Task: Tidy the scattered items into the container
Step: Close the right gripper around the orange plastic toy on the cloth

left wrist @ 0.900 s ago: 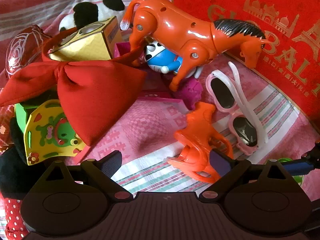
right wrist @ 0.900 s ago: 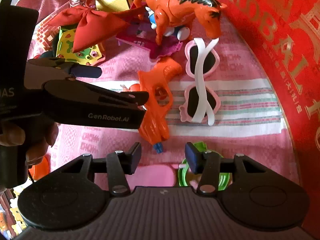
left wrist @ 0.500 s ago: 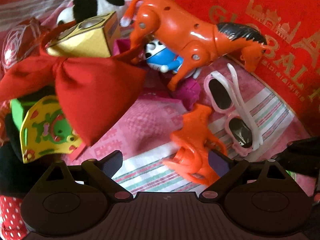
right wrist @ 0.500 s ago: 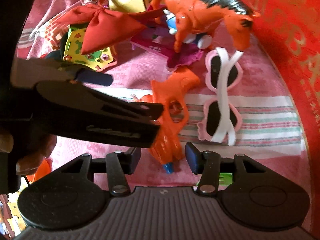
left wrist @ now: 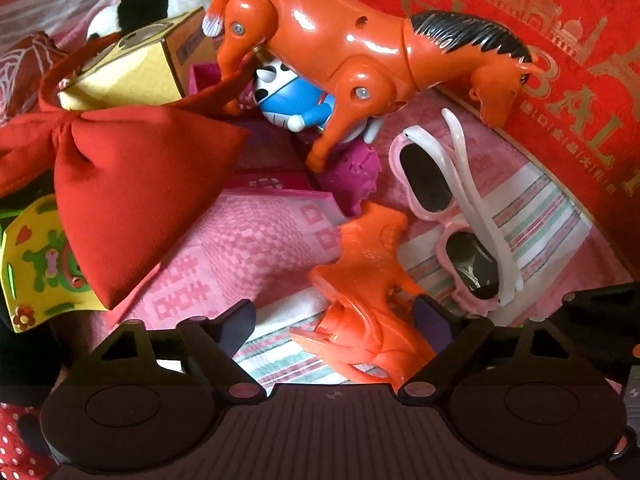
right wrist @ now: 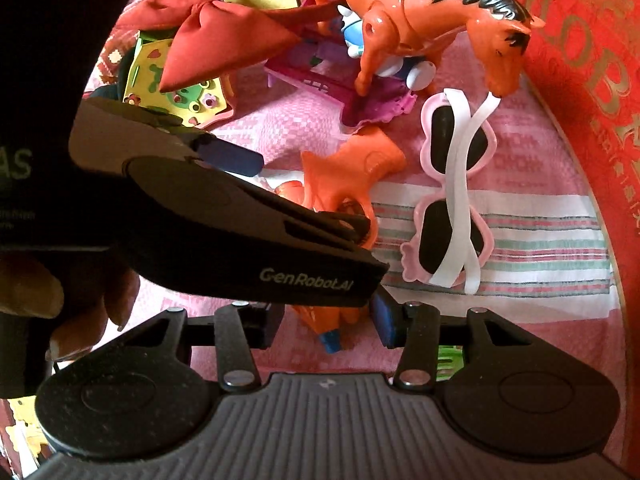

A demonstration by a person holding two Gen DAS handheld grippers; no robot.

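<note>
An orange toy water gun (left wrist: 366,292) lies on the pink striped cloth. My left gripper (left wrist: 336,320) is open, and the gun sits between its fingers against the right one. In the right wrist view the left gripper (right wrist: 304,208) reaches over the gun (right wrist: 344,176). My right gripper (right wrist: 326,320) is open with the gun's blue nozzle between its fingertips. Pink heart sunglasses (left wrist: 452,216) lie to the right of the gun, also in the right wrist view (right wrist: 452,196). The red box (left wrist: 520,52) stands behind them.
An orange toy horse (left wrist: 360,52) stands over a blue-white figure (left wrist: 296,100). A red bow (left wrist: 120,184), a yellow carton (left wrist: 132,72), a yellow-green foam piece (left wrist: 44,264), magenta toy parts (left wrist: 352,168) and a panda plush (left wrist: 152,4) crowd the left and back.
Both grippers moved forward toward the orange gun. The gun now sits deeper between the left fingers, and its nozzle has come between the right fingertips.
</note>
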